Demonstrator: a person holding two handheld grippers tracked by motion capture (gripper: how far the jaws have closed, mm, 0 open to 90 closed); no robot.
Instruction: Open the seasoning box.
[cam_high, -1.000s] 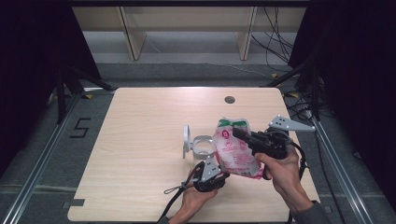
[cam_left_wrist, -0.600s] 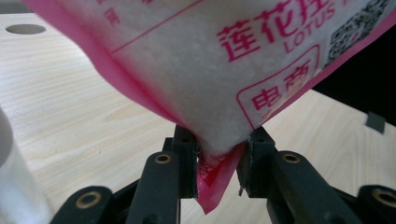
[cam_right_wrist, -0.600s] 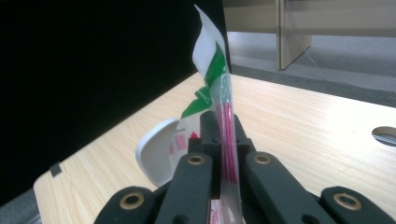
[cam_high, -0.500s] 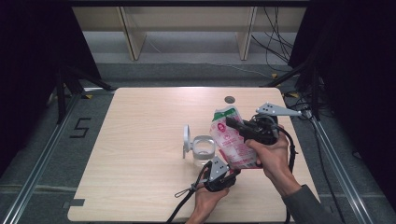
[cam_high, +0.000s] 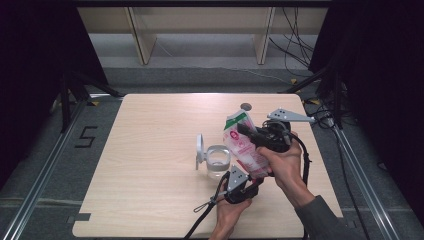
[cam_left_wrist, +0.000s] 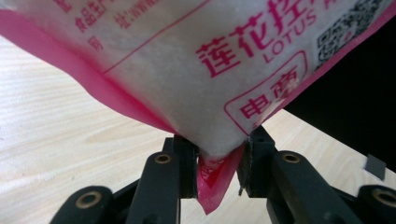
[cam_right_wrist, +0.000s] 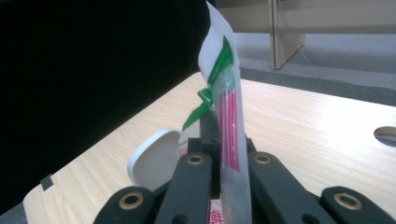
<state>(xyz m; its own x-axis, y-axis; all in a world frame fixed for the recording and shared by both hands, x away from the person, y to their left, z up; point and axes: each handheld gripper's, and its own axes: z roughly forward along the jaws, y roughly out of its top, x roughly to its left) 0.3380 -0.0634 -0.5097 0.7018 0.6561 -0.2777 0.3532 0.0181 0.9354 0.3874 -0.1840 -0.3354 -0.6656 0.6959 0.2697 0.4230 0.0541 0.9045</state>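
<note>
A pink and white bag of white granules (cam_high: 244, 148) with red print hangs tilted above the table, its green-striped top toward the far side. My right gripper (cam_high: 243, 130) is shut on the bag's flat upper end (cam_right_wrist: 227, 112), pads pressed from both sides. From below, my left gripper (cam_high: 256, 179) is shut on the bag's lower corner (cam_left_wrist: 212, 93), which bulges between its black fingers (cam_left_wrist: 186, 161). Just left of the bag, a clear glass jar (cam_high: 218, 161) stands on the table with its white lid (cam_high: 200, 150) (cam_right_wrist: 152, 161) swung open and upright.
The light wooden table (cam_high: 150, 150) has a round cable hole (cam_high: 245, 106) (cam_right_wrist: 386, 135) near its far edge. Wooden shelf legs (cam_high: 141, 35) and cables stand on the floor beyond. Metal rails run along both sides of the table.
The bag has swung from lying low toward the near right to standing steeper. The right gripper carried its top toward the far side, and the left gripper shifted right beneath it.
</note>
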